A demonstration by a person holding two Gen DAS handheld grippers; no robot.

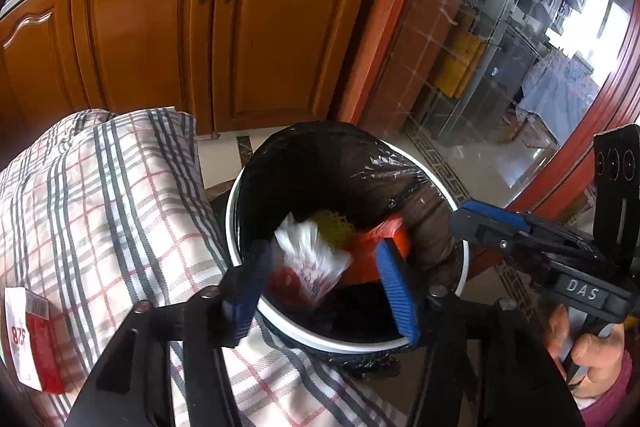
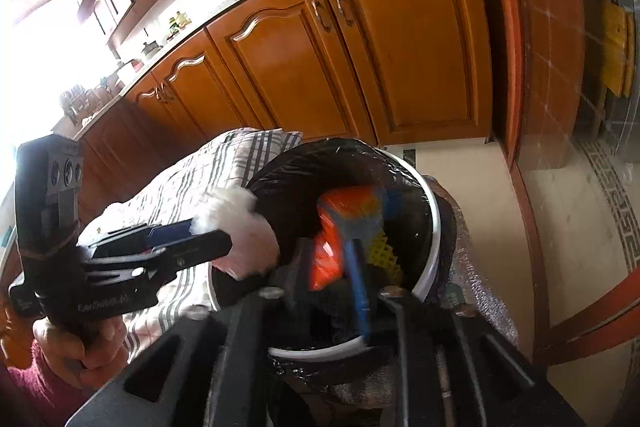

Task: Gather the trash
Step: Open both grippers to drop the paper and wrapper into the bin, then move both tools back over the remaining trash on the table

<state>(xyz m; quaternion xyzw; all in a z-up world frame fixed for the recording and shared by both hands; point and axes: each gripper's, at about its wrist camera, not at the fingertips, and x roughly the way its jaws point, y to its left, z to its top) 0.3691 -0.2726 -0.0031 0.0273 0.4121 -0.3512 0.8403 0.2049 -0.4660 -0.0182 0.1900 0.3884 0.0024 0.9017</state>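
- Two tongs hang over one bin (image 1: pixel 440 187), which stands with its mouth upward, white-rimmed and lined with a black bag, just beside the tabletop (image 1: pixel 100 195) with its checked cloth.
- The left tongs (image 1: pixel 320 255) stand about half open. One clear bag (image 1: pixel 312 263) with something red in it is between the pads, clear of the right-hand pad, blurred, above the bin's mouth.
- Seen from the left tongs, that bag's long axis slants from upper left down to lower right, with the lower end pointing into the bin.
- The right tongs (image 1: pixel 464 219) are parted a little over the bin's right rim, with nothing in them.
- In the bin there is one orange bag (image 1: pixel 368 251) and one piece of yellow netting (image 1: pixel 332 227).
- One red and white box (image 1: pixel 32 339) lies on the cloth. Its figures look like "J28", though I can't be sure.
- The right tongs read "DAS", the left "GenRobot.AI".
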